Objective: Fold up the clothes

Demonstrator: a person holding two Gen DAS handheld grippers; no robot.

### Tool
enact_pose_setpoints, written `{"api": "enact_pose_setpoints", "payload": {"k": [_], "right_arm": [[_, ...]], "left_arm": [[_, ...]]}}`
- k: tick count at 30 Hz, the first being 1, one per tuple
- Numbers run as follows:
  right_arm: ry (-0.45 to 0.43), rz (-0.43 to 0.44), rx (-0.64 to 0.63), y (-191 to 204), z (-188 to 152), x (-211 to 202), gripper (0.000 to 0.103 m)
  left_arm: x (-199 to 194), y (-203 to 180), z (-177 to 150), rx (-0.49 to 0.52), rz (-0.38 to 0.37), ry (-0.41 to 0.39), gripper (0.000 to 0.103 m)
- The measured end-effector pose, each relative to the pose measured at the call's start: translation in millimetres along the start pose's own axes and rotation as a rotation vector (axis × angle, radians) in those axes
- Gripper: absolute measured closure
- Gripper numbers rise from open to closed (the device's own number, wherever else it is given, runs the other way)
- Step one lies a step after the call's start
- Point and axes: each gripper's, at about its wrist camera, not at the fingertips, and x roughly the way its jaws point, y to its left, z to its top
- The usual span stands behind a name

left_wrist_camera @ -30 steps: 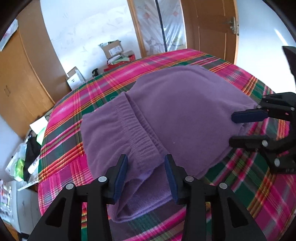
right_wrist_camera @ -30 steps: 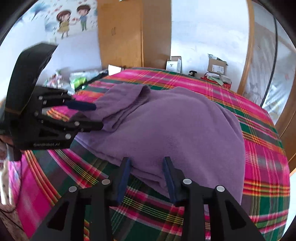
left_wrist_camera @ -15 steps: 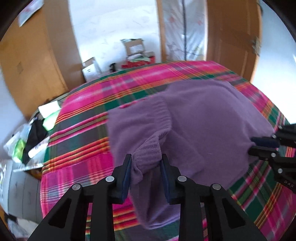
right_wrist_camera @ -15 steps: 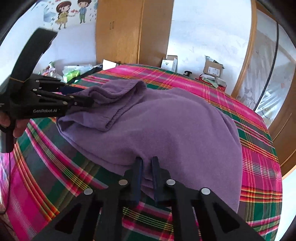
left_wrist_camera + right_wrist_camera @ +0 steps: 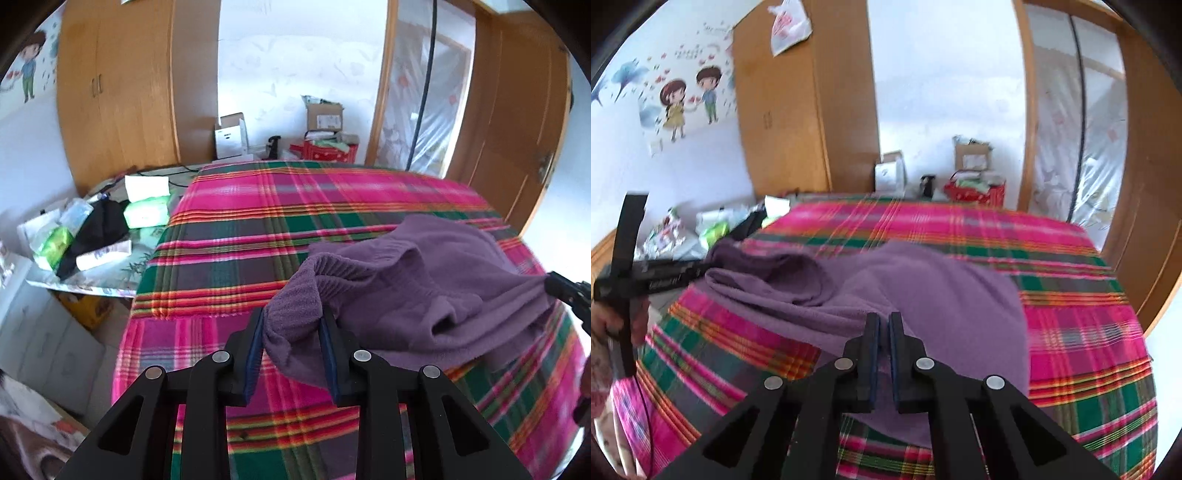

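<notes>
Both jaws clamp the purple garment [image 5: 436, 280], its near edge strung sideways from left gripper [image 5: 291, 343] to right gripper [image 5: 881, 343] above the bed [image 5: 295, 206].

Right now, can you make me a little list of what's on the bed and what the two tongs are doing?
bed cover: pink and green plaid blanket
clothing: one purple sweater, partly lifted and bunched
left tongs: clamped on the ribbed edge of the sweater
right tongs: pinched shut on the sweater's near edge
beside the bed: tissue packs and a black bag
far wall: cardboard boxes
</notes>
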Motion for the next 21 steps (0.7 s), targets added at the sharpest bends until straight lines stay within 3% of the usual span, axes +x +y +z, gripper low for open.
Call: {"api": "enact_pose_setpoints", "payload": {"k": [6,10,15,21], "right_arm": [[-0.108,-0.051,0.04,-10.7,20.2,-40.8,0.1],[-0.112,-0.084,0.027,-17.6,17.1,-59.4,0.1],[-0.019,-0.116,0.031,-28.6,-11.5,-51.1,0.099],[0.101,-0.123,0.074,-41.8,-47.5,-26.1,0.099]], "left_arm": [[-32.8,-6.8,-6.3,-0.069,-0.076,-0.052,0.074],[-55.1,-14.6,-27.9,-0.123,-0.155,-0.043,0.074],[-52.3,-27.2,-71.2,-0.149,-0.199,0.063,0.073],[-42.1,-34.2,-88.1,-0.138,-0.153,0.131,0.073]]}}
